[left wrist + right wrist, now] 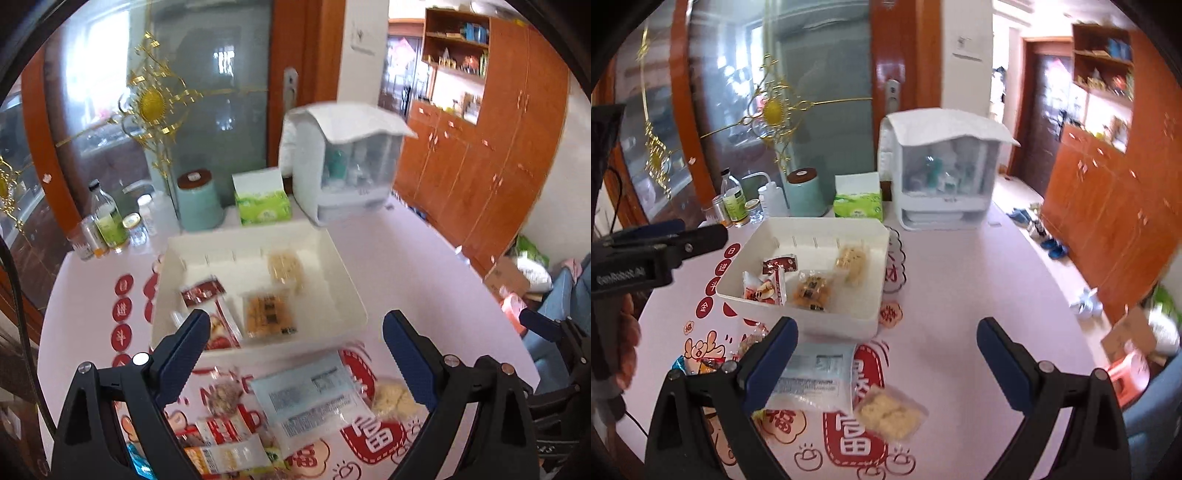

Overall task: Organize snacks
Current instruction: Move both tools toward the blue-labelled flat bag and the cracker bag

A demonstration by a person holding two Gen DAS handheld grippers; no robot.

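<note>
My right hand-held gripper (886, 354) hovers spread wide and empty above the worktop (960, 295); my left hand-held gripper (291, 347) likewise gapes, holding nothing. Loose snack packets (888, 412) lie beneath at 6 o'clock. The white bin (798, 314) with four snacks sits at 12 o'clock.

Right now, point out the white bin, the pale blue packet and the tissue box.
white bin (798, 314), right wrist view, near wall.
pale blue packet (816, 373), right wrist view, label.
tissue box (858, 208), right wrist view, green front.
</note>
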